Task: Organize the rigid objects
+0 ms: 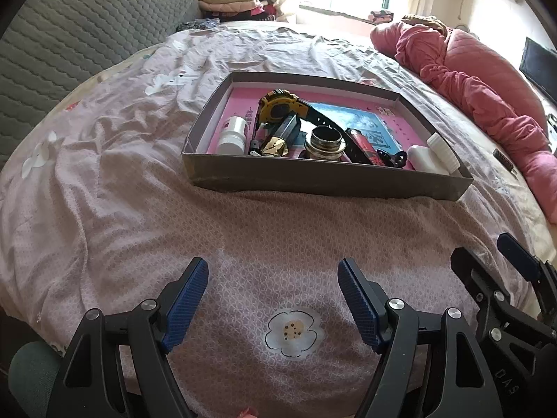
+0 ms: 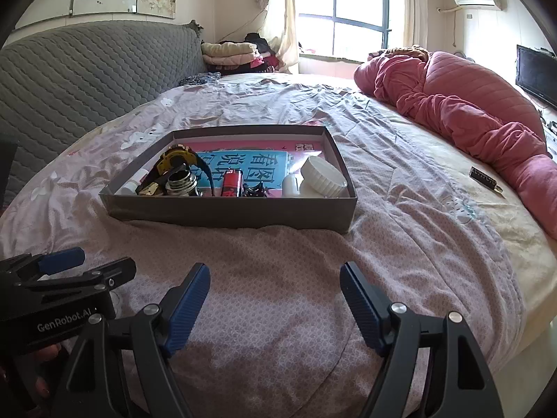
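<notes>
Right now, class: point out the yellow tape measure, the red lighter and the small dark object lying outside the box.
Yellow tape measure (image 1: 278,106), left wrist view, on its yellow casing.
Red lighter (image 2: 231,182), right wrist view, mid-body.
Small dark object (image 2: 483,176), right wrist view, its centre.

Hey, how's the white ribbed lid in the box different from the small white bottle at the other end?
The white ribbed lid is a wide, squat disc leaning at the cardboard box's right end; the small white bottle is taller and narrower, at the left end. The lid's rim is ridged; the bottle carries a label. Both are white plastic inside the box.
</notes>
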Demonstrator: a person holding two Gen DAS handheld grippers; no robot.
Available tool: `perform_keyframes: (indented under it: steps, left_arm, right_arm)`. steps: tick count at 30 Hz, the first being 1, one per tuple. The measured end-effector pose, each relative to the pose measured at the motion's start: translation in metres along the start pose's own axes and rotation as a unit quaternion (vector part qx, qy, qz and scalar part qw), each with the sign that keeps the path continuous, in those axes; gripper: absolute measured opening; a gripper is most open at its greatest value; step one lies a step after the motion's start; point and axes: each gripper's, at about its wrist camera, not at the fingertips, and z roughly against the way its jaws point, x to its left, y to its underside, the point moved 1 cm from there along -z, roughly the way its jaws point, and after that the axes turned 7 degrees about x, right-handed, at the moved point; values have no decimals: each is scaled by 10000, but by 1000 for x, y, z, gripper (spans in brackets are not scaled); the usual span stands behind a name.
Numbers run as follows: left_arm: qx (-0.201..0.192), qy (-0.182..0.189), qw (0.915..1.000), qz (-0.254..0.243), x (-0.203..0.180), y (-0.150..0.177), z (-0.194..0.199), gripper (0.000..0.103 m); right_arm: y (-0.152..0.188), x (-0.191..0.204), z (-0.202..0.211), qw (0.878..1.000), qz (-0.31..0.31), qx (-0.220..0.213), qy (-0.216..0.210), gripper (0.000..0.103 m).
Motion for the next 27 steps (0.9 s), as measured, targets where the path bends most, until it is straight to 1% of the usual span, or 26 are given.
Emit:
perform_keyframes:
  steps: [27]
  left_arm:
    - [96,12,9999,46,3,-1,-4,78]
  right_arm:
    - [0,-1,-1,10000,-12,6,47,76]
